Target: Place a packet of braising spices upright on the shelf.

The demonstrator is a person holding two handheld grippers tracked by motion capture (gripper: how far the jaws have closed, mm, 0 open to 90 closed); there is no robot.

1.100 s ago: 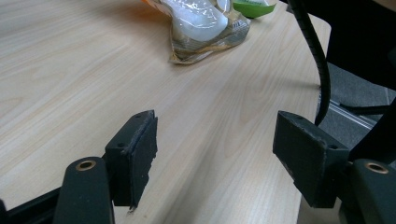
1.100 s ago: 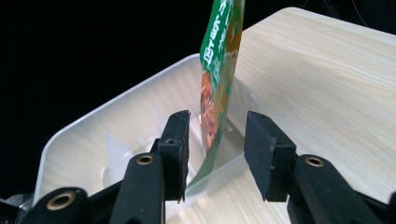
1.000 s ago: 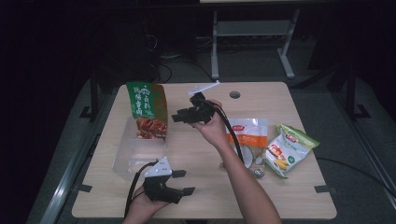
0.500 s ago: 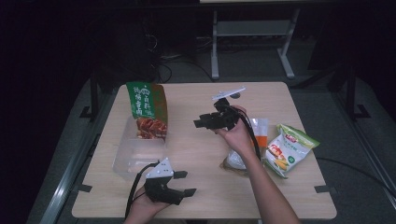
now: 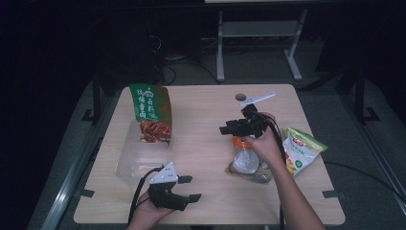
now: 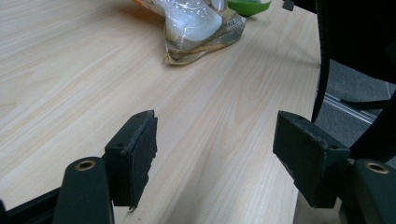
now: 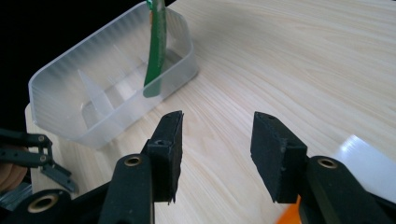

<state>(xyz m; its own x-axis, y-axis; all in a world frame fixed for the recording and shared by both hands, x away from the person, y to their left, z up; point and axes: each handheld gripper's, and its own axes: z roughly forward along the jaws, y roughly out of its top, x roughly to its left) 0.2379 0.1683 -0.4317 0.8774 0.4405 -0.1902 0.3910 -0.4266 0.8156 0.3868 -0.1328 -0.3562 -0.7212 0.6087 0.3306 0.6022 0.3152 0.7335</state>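
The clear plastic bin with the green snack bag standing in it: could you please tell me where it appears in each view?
High view: the clear plastic bin sits left of centre, ahead of the left gripper.
Left gripper view: not in this picture.
Right gripper view: the bin is upper left, beyond the open jaws.
Shared landmark: the green snack bag standing at the bin's far end.

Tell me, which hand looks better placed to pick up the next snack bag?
The right hand-held gripper, probably: it hangs open right above the clear packet and beside the green bag. The left hand-held gripper rests farther off.
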